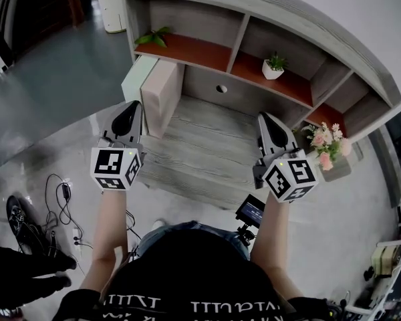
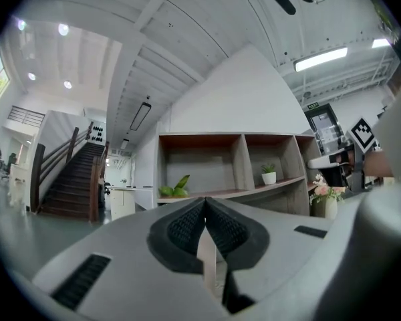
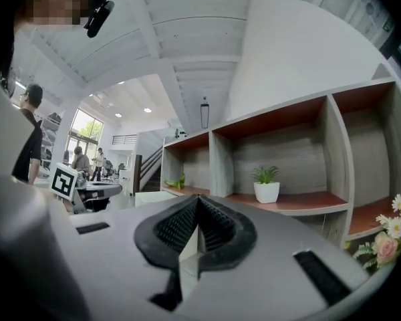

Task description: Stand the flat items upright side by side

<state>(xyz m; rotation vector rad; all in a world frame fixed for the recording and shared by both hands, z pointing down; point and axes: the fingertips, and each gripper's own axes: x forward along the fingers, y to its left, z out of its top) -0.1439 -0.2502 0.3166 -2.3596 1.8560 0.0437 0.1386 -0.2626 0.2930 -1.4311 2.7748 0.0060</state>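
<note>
A shelf unit (image 1: 239, 40) with reddish boards stands at the back of the grey wooden counter (image 1: 207, 149). A leafy green plant (image 1: 154, 38) lies in its left compartment, and a small plant in a white pot (image 1: 274, 67) stands in the next. A vase of pink flowers (image 1: 326, 147) sits by the counter's right end. Black cables (image 1: 61, 202) trail over the floor at left, and a dark staircase (image 2: 70, 182) rises beyond

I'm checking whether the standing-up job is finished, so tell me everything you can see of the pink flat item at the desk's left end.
The pink flat item is a plain, pale pink slab, like a thin box or book; its material cannot be told. It stands upright on its edge on the grey wood-grain desk, at the left end, below the shelf with green leaves. A pale green slab stands upright beside it, seemingly touching. Nothing else visibly touches it.
</note>
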